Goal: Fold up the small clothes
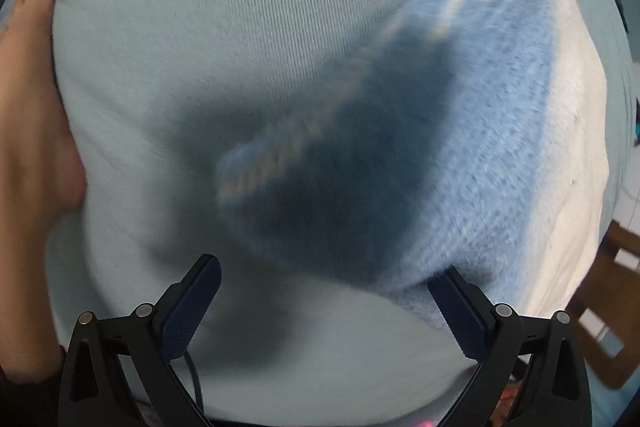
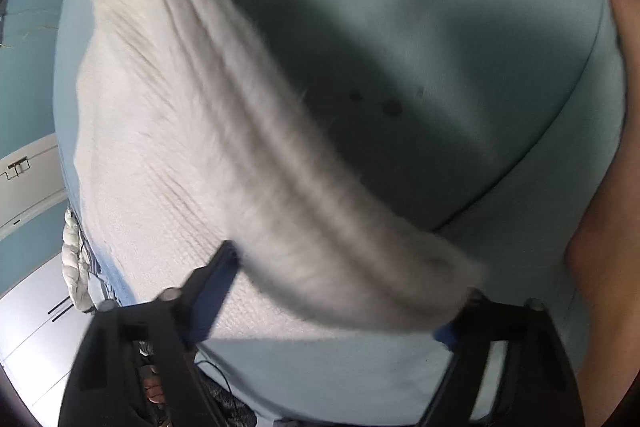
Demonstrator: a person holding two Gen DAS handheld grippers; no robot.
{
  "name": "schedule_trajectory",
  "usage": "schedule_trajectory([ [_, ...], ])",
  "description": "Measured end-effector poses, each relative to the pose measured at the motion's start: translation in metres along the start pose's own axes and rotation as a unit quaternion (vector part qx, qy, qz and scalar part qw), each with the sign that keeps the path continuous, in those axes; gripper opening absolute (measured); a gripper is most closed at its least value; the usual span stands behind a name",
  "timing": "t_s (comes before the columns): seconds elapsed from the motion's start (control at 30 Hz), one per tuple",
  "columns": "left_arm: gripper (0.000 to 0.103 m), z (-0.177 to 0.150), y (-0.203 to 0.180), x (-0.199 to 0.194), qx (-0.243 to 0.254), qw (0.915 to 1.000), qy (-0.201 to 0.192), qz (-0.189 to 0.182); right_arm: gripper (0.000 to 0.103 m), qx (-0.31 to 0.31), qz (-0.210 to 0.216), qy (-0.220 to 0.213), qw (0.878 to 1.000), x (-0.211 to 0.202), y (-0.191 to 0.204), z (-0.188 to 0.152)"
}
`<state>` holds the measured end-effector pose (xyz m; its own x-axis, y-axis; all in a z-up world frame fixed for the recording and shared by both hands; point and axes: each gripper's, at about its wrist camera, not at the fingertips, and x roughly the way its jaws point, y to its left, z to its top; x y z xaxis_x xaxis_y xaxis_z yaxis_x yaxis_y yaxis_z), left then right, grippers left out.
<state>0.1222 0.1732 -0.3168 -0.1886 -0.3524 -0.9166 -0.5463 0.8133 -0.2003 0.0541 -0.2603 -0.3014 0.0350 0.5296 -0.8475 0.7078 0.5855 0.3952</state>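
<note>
A small knitted garment lies on a pale blue-green cloth surface (image 1: 200,47). In the left wrist view its blue part (image 1: 460,155) with a ribbed striped edge fills the middle and right, blurred, with a white part (image 1: 568,131) beyond. My left gripper (image 1: 328,275) is open, its right finger (image 1: 460,311) touching the blue fabric's near edge. In the right wrist view the white part (image 2: 192,147) is folded, with a thick ribbed roll (image 2: 320,227) running diagonally. My right gripper (image 2: 348,275) is open, the roll lying between its fingers.
A bare forearm (image 1: 28,147) rests at the left edge of the left wrist view, and skin (image 2: 612,187) shows at the right edge of the right wrist view. A wooden chair (image 1: 608,307) stands right of the surface. White cabinets (image 2: 32,307) and clutter lie lower left.
</note>
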Motion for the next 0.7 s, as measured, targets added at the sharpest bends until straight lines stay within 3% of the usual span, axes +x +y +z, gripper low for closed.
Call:
schedule_trajectory([
  [0.17, 0.103, -0.002, 0.008, 0.004, -0.003, 1.0000, 0.001, -0.009, 0.038, -0.020, -0.002, -0.042, 0.999, -0.027, -0.003, 0.000],
  [0.23, 0.103, -0.012, 0.014, 0.004, -0.015, 0.9997, 0.015, -0.015, 0.033, -0.046, -0.006, -0.061, 0.997, -0.040, 0.000, -0.002],
  [0.3, 0.103, -0.016, 0.021, 0.010, -0.032, 0.9986, 0.031, -0.028, 0.032, -0.062, -0.007, -0.071, 0.996, -0.047, 0.000, -0.002],
  [0.4, 0.103, -0.024, 0.011, 0.022, -0.016, 0.9967, 0.062, -0.049, 0.031, -0.058, -0.004, -0.073, 0.996, -0.049, -0.002, -0.001],
  [0.47, 0.103, -0.031, 0.001, 0.031, -0.001, 0.9904, 0.098, -0.097, 0.031, -0.059, -0.004, -0.071, 0.996, -0.046, 0.008, -0.002],
  [0.53, 0.103, -0.033, -0.005, 0.027, 0.004, 0.9891, 0.089, -0.117, 0.031, -0.059, -0.001, -0.067, 0.996, -0.047, 0.008, -0.001],
  [0.6, 0.103, -0.030, -0.010, 0.019, -0.003, 0.9896, 0.059, -0.132, 0.031, -0.058, 0.003, -0.066, 0.996, -0.031, 0.037, -0.011],
  [0.7, 0.103, -0.031, 0.007, 0.008, -0.047, 0.9860, 0.023, -0.158, 0.031, -0.065, 0.000, -0.065, 0.996, -0.030, 0.035, -0.009],
])
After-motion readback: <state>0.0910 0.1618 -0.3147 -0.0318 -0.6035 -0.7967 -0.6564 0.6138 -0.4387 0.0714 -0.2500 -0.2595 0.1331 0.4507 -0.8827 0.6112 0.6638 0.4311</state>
